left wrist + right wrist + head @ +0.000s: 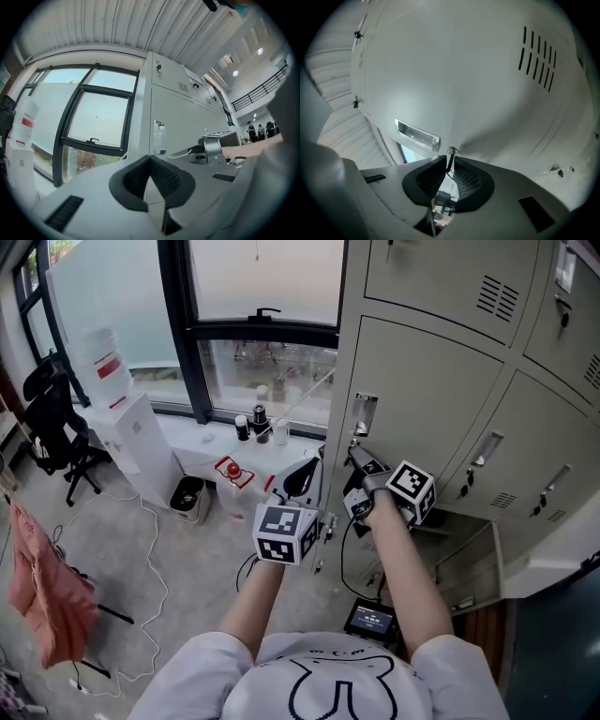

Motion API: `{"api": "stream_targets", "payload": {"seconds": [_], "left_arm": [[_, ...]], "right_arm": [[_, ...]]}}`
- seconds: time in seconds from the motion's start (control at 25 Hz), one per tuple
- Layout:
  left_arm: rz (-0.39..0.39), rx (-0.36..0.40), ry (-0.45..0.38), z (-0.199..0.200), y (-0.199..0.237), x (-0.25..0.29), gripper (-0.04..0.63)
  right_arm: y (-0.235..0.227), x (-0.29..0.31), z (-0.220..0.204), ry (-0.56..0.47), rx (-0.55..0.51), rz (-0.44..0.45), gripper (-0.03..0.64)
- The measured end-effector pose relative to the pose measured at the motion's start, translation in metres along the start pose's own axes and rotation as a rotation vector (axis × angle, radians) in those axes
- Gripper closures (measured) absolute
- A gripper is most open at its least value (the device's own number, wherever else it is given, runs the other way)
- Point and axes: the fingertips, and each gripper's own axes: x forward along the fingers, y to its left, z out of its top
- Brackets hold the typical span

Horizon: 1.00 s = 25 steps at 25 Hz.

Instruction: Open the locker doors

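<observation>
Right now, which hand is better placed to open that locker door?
Right. The right tongs are closing around the key in the locker door; the left tongs hang back, shut and empty, away from the door.

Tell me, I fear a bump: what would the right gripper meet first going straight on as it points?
Probably the lock on the locker door, right ahead of the right gripper. A key in it already stands between the closing jaws, though depth is hard to judge.

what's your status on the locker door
Left gripper shut, empty. Right gripper closing around key in locker door. Door shut. Nothing in the way.
</observation>
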Motion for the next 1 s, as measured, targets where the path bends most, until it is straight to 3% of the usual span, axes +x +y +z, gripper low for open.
{"api": "stream_targets", "payload": {"seconds": [0.2, 0.56, 1.0], "left_arm": [[-0.018, -0.01, 0.002, -0.002, -0.001, 0.003, 0.581], [-0.045, -0.019, 0.006, -0.004, -0.015, -0.005, 0.581], [-0.008, -0.034, 0.002, -0.004, -0.037, -0.043, 0.581]], "right_arm": [[-0.001, -0.001, 0.0, -0.005, 0.1, 0.02, 0.571], [0.006, -0.024, -0.013, 0.033, 0.099, 0.032, 0.571], [0.017, -0.09, -0.03, 0.064, 0.083, 0.06, 0.566]]}}
